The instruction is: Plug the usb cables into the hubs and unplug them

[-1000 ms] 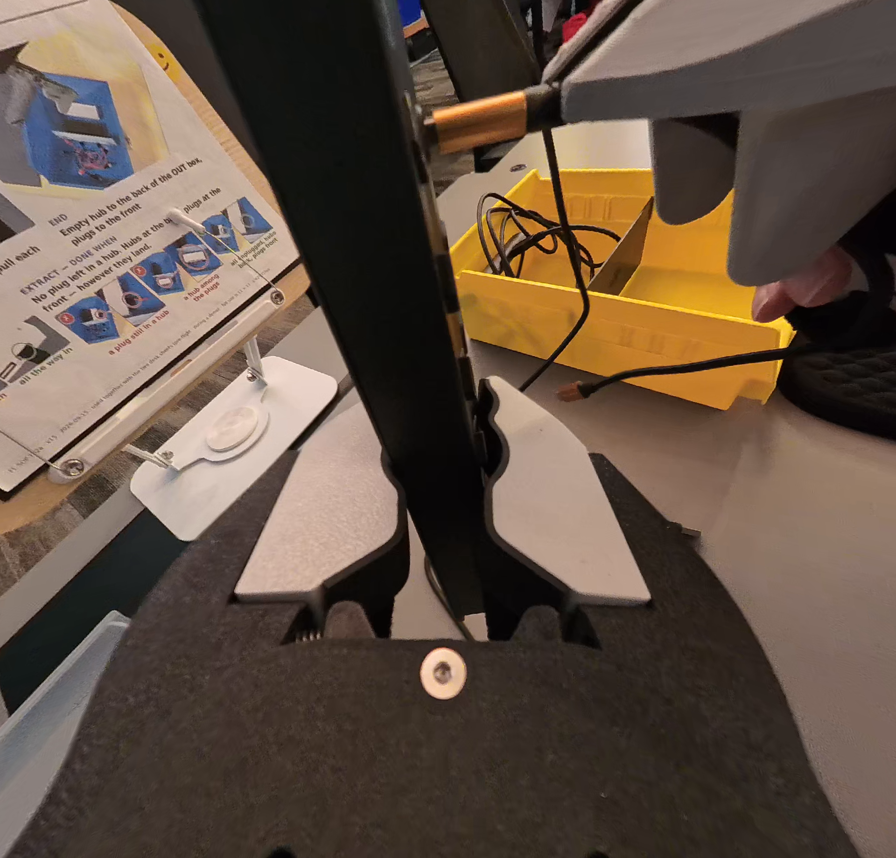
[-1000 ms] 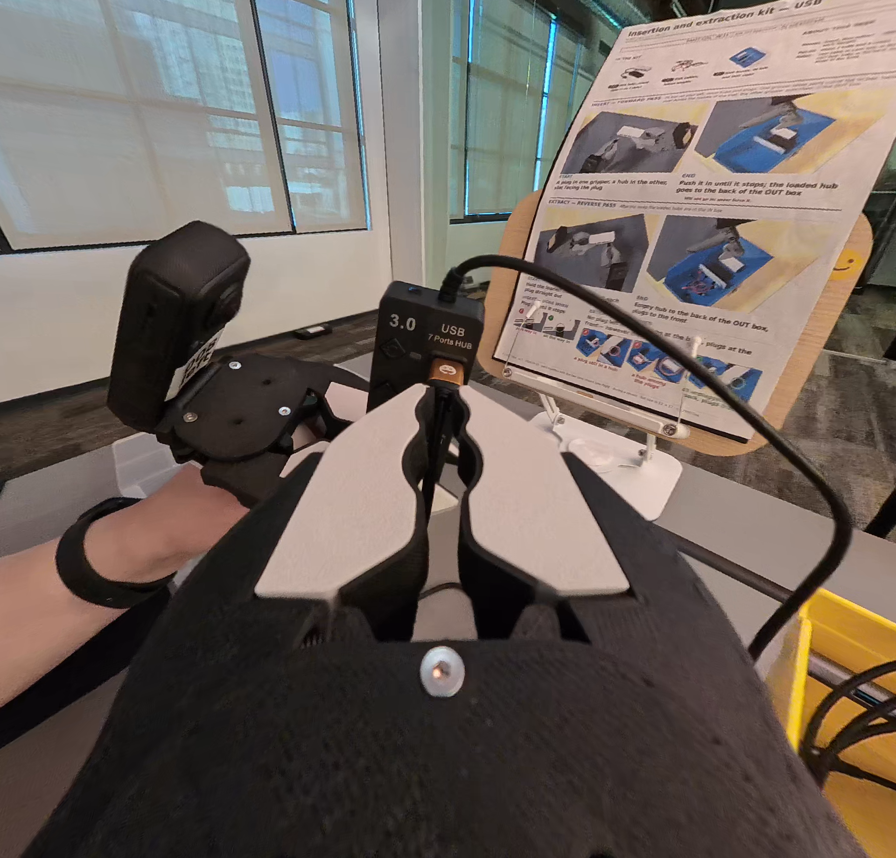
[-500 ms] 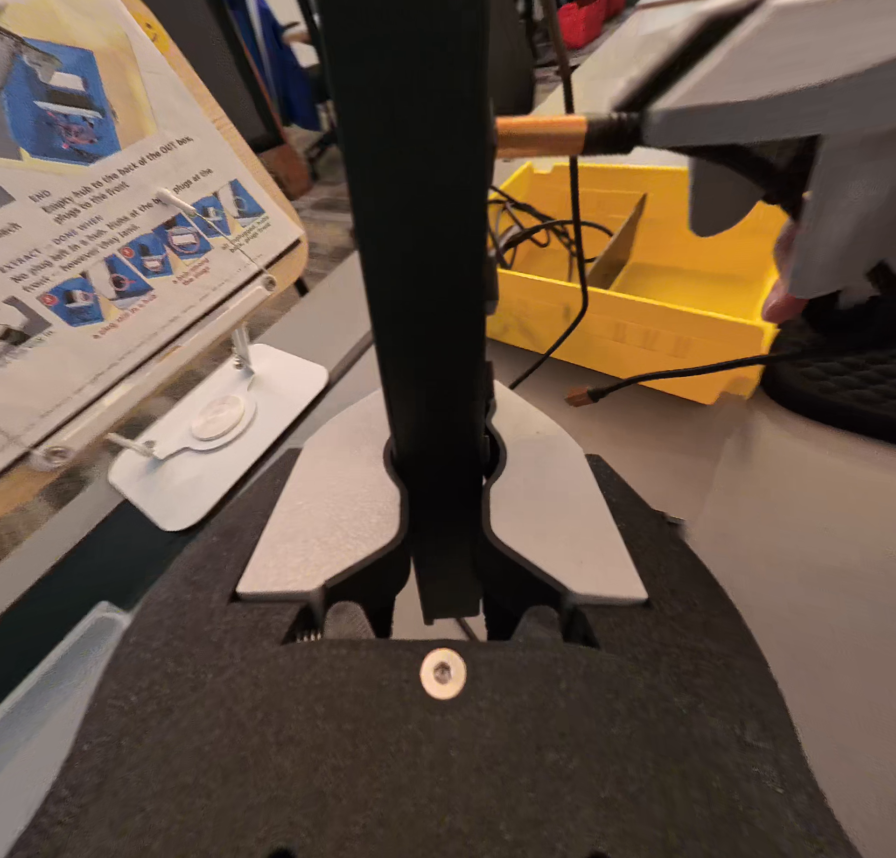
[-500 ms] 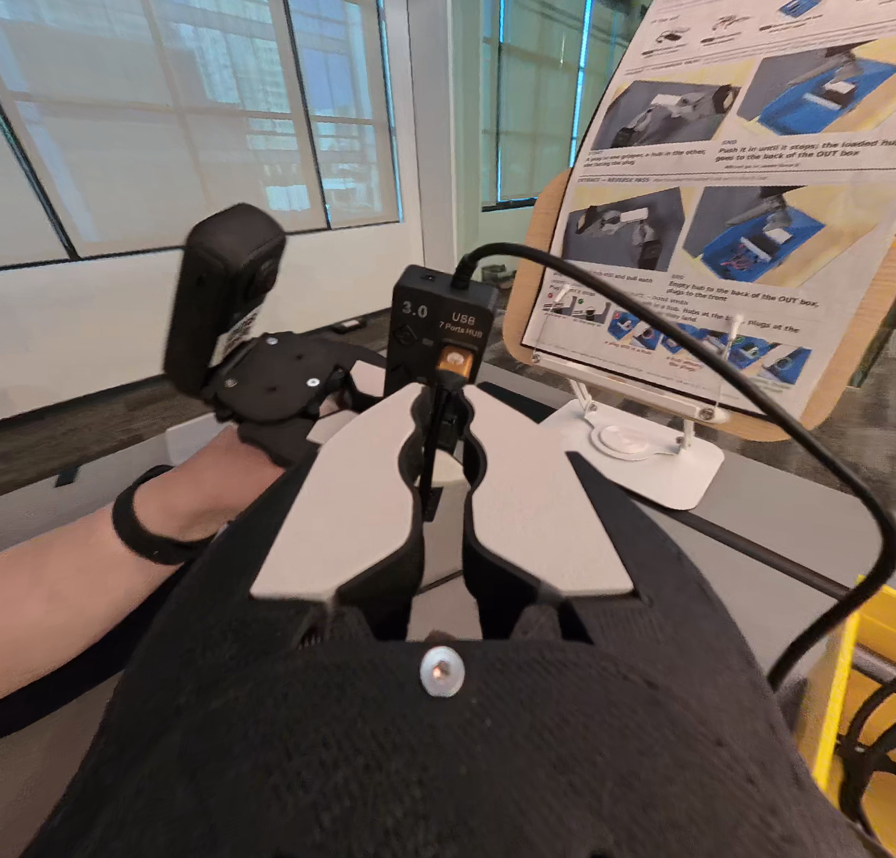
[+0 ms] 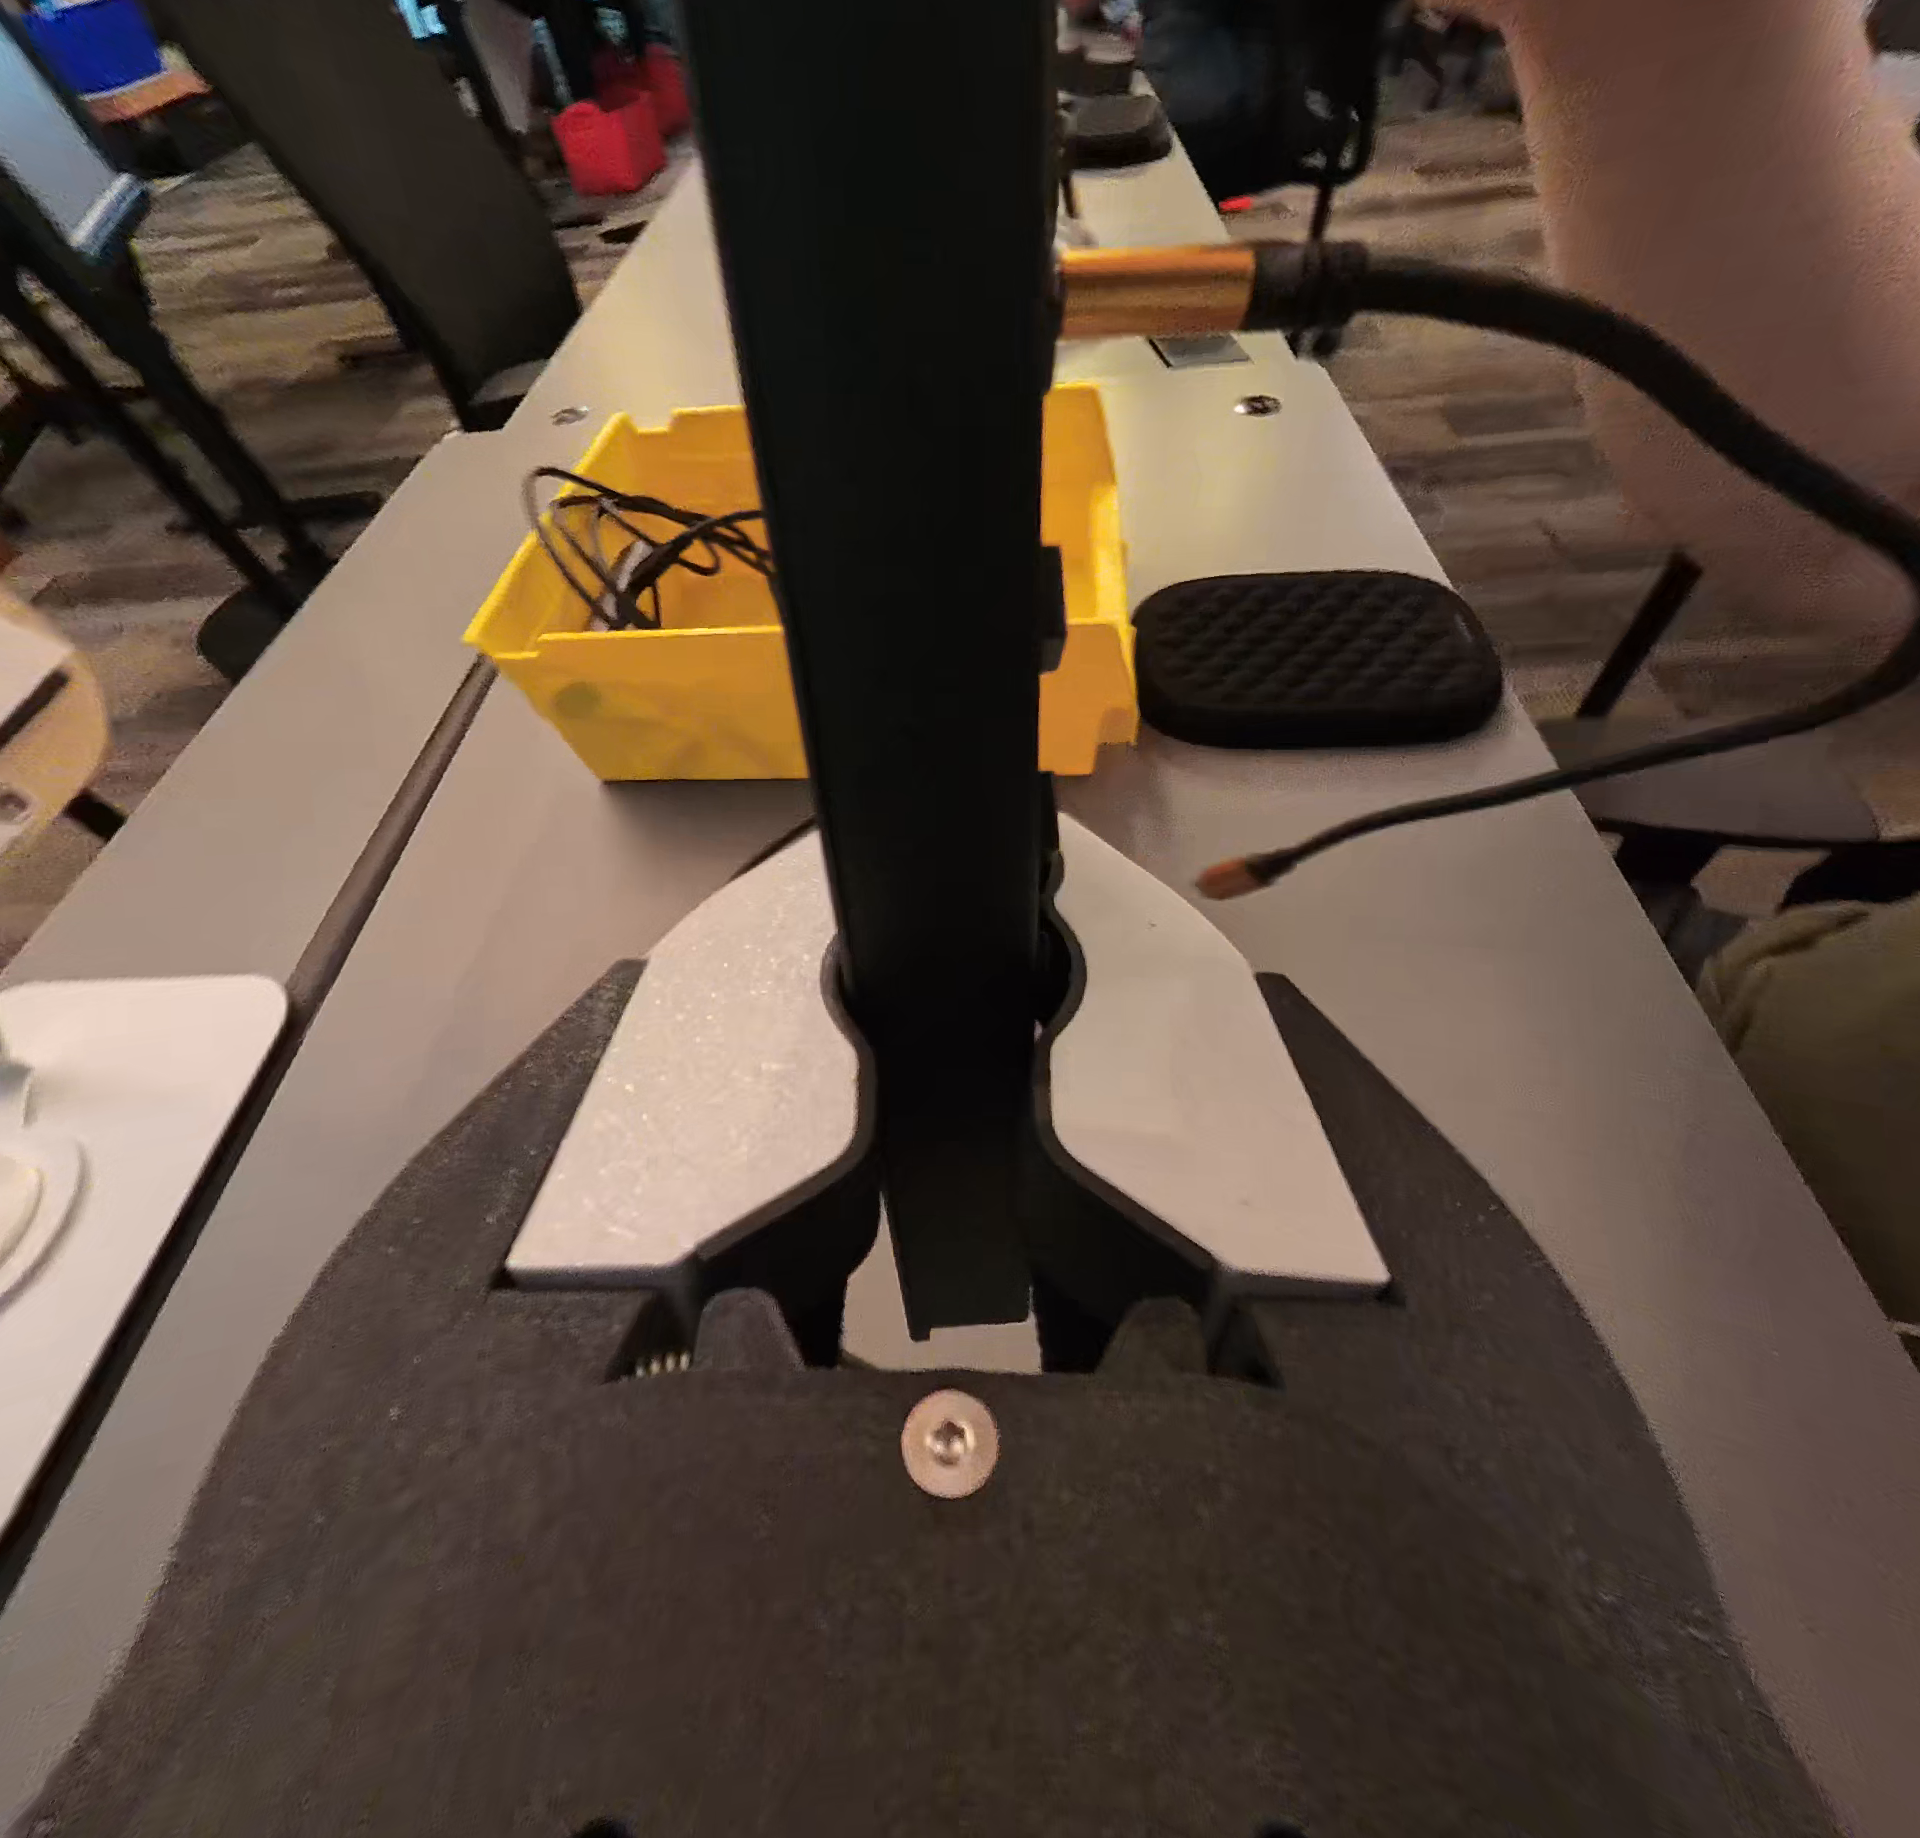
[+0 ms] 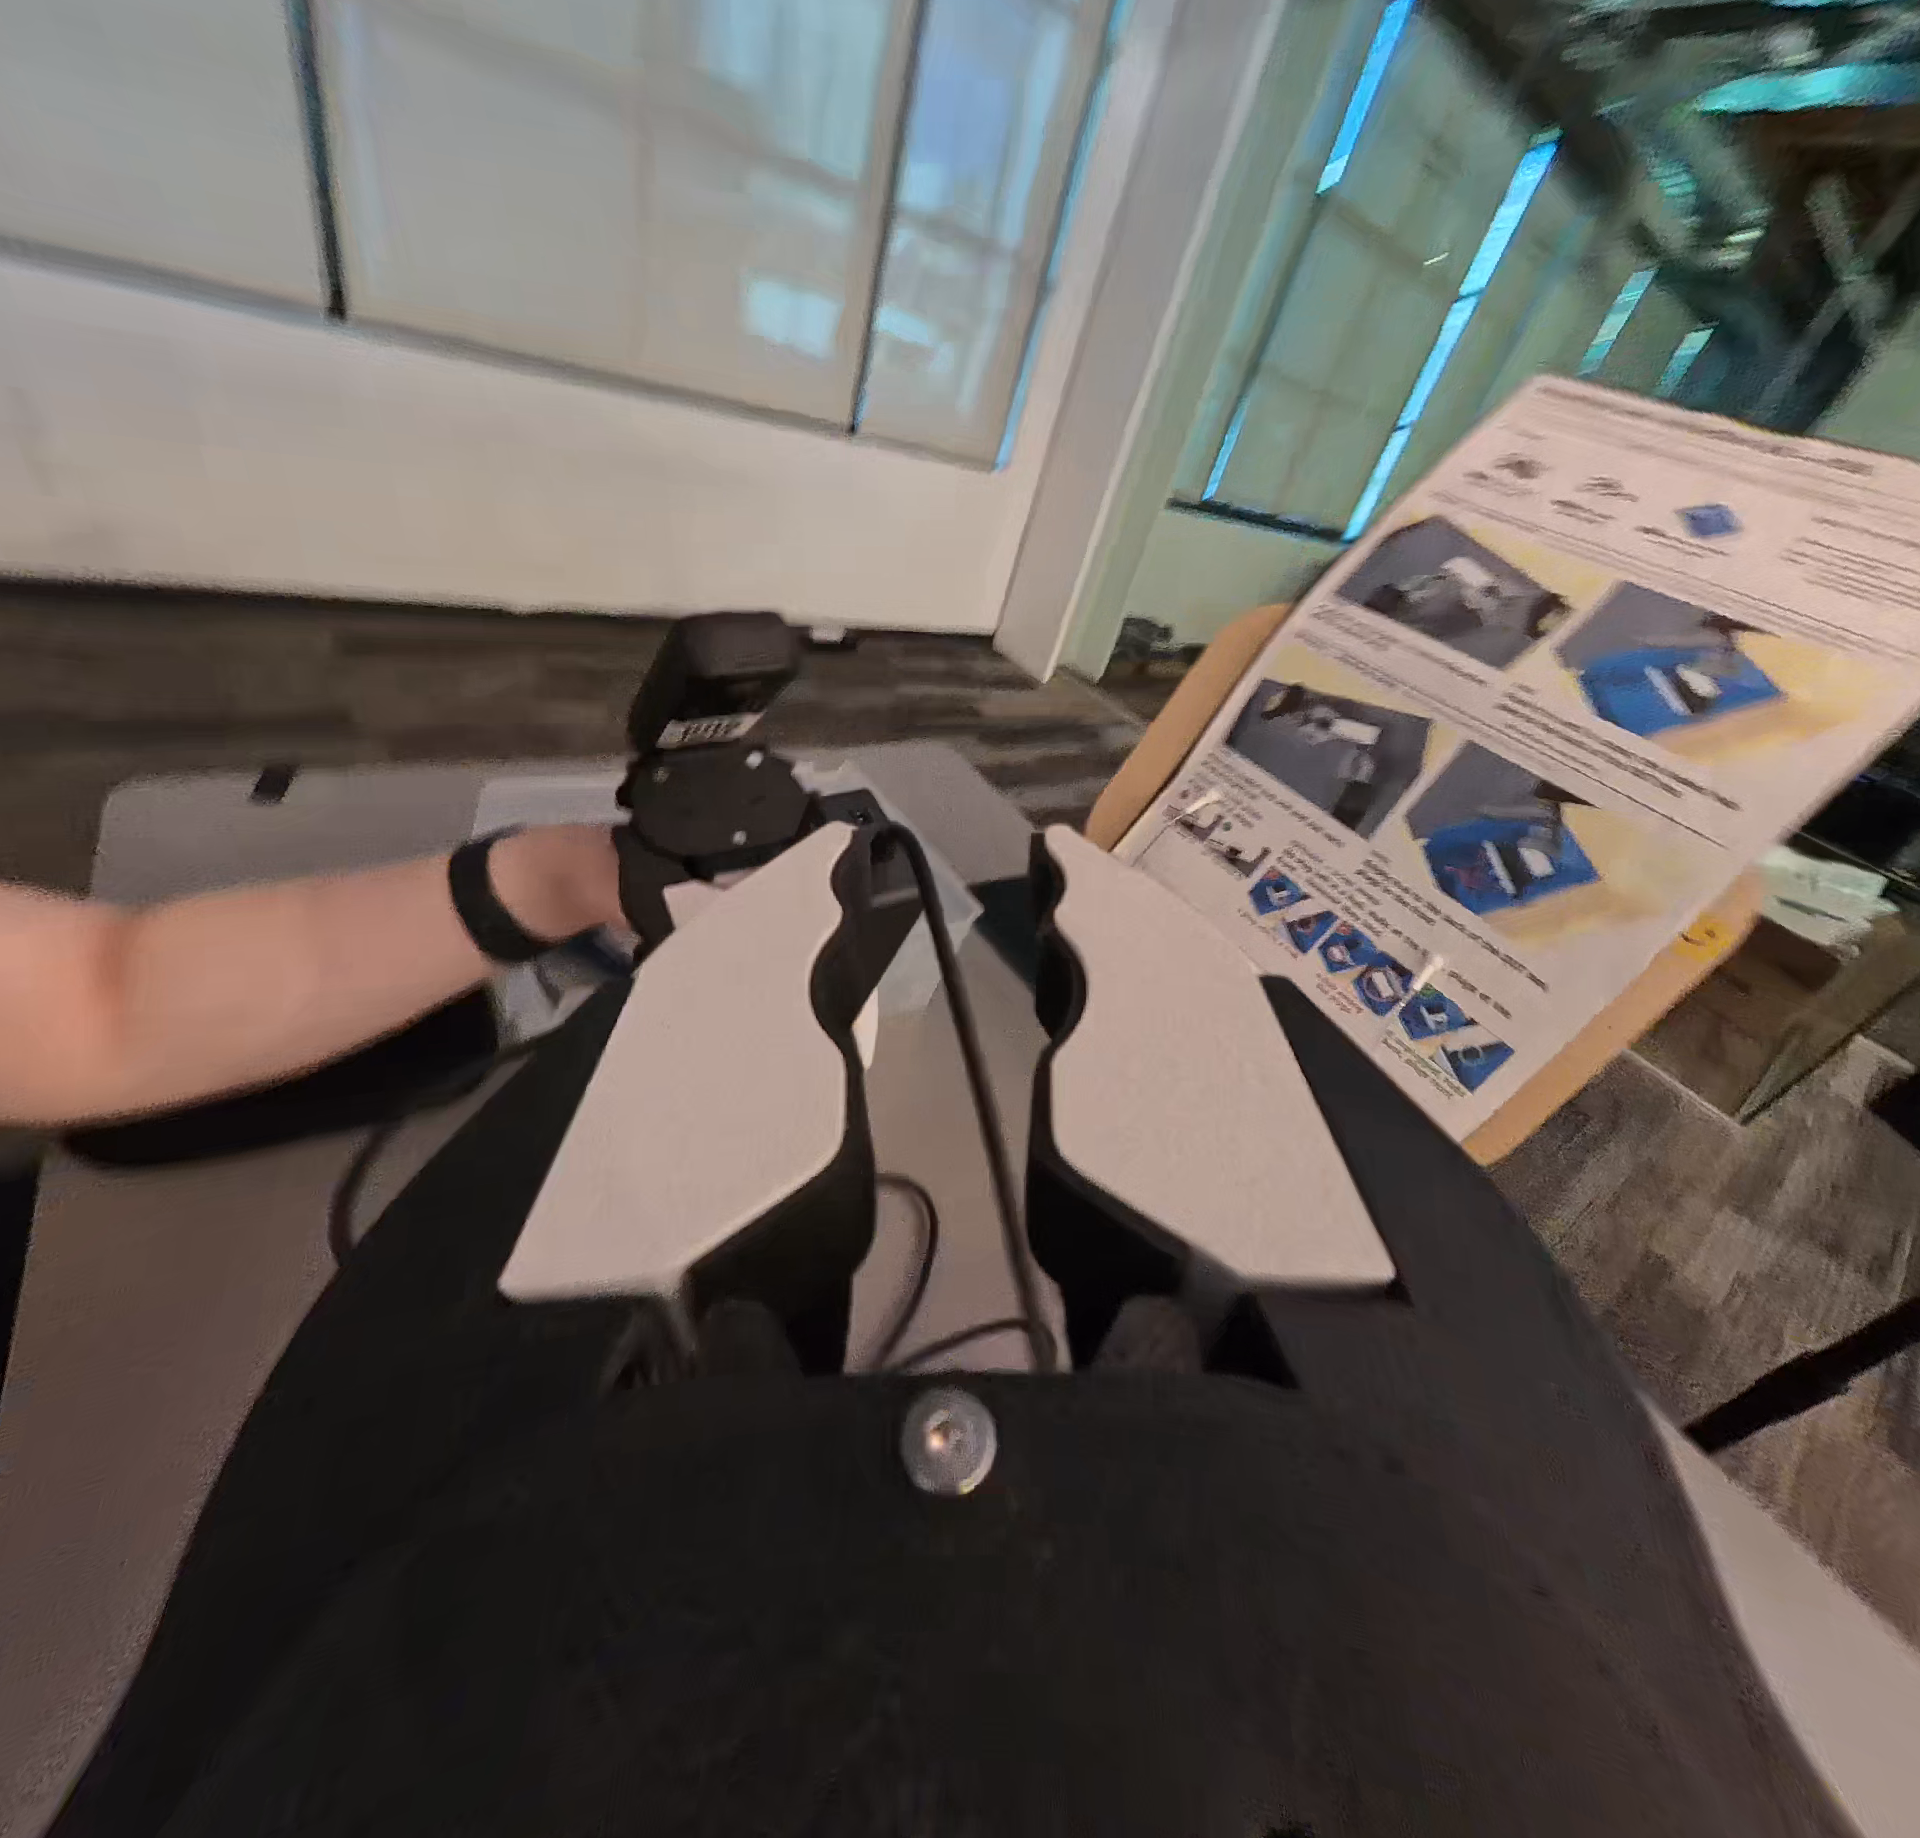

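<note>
My left gripper [image 5: 940, 915] is shut on a black USB hub [image 5: 904, 541], which stands upright between the pads. A gold USB plug [image 5: 1153, 290] sits in the hub's right side, and its black cable [image 5: 1621, 365] curves away to the right. A second cable end with an orange plug [image 5: 1236, 879] hangs over the table. My right gripper [image 6: 945, 843] is open. The black cable [image 6: 966, 1009] runs loosely between its fingers without being pressed. In the right wrist view the left gripper [image 6: 717, 801] holds the hub [image 6: 873, 853] just beyond my right fingertips.
A yellow bin [image 5: 665, 687] with coiled cables stands on the grey table [image 5: 1455, 1113], with a black quilted pad [image 5: 1314, 656] to its right. An instruction sheet on a wooden stand [image 6: 1507, 770] stands to the right. A person's arm [image 5: 1683, 178] reaches in at the upper right. About 20 cm separates my left fingertips from my right.
My right gripper opened, let go of the plug and drew back from the hub. The plug stays in the hub. My left gripper swung round with the hub still held.
</note>
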{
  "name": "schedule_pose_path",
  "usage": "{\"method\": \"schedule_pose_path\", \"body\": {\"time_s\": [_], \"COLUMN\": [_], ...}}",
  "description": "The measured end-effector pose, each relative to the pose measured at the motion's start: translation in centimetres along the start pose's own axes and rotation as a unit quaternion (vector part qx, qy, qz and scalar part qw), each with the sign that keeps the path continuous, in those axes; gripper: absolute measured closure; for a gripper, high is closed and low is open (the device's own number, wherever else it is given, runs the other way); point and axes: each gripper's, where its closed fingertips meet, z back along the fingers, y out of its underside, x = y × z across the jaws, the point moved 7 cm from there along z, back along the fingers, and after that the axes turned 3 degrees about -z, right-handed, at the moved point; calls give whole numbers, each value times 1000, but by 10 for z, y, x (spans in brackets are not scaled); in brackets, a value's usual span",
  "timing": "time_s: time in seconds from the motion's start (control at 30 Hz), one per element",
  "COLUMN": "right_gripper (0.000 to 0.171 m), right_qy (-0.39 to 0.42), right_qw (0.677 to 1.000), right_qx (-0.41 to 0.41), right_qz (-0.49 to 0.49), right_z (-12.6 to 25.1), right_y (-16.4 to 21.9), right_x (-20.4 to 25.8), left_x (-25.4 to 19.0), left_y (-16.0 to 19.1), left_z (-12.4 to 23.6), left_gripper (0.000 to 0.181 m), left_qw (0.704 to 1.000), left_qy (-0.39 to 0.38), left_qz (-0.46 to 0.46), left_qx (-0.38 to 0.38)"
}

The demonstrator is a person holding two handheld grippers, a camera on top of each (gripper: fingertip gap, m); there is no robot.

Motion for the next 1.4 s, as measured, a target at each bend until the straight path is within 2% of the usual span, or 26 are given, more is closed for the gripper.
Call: {"method": "schedule_pose_path", "body": {"time_s": [0.13, 0.3, 0.4, 0.47, 0.63, 0.7, 0.97, 1.07, 1.1, 1.13, 1.23, 1.33, 1.4], "right_gripper": [123, 120, 125, 136, 139, 146, 146, 144, 134, 126, 127, 139, 158], "right_qy": [-87, -154, -185, -201, -207, -218, -212, -189, -157, -125, -65, -49, -55], "right_qw": [989, 960, 952, 949, 936, 930, 920, 927, 934, 942, 972, 989, 993], "right_qx": [100, 199, 221, 232, 279, 293, 328, 321, 311, 289, 177, 78, 41], "right_qz": [66, 126, 101, 78, 51, 44, 21, 55, 83, 113, 137, 117, 94], "right_z": [-19, -39, -50, -57, -71, -74, -80, -77, -73, -68, -37, -1, 12], "right_y": [5, 29, 33, 32, 38, 41, 43, 42, 40, 35, 18, 27, 58], "right_x": [8, 25, 29, 29, 24, 26, 22, 18, 14, 11, 16, 36, 53], "left_x": [-13, -22, -25, -25, -27, -27, -23, -20, -17, -15, -8, -8, -3], "left_y": [-2, -6, -5, -4, -3, -2, 1, 2, 2, 3, 1, 6, 9], "left_z": [-7, -8, -9, -10, -14, -14, -14, -15, -14, -11, 6, 30, 45], "left_gripper": [156, 156, 156, 156, 156, 156, 156, 156, 156, 156, 156, 156, 156], "left_qw": [999, 997, 996, 996, 995, 995, 996, 997, 998, 998, 999, 997, 999], "left_qy": [32, 67, 73, 72, 74, 73, 73, 64, 54, 49, 39, 69, 35], "left_qz": [-32, -47, -53, -57, -60, -59, -45, -37, -32, -29, -22, -24, -28], "left_qx": [10, -9, 0, 6, 14, 18, 20, 22, 24, 24, 2, 1, 17]}}
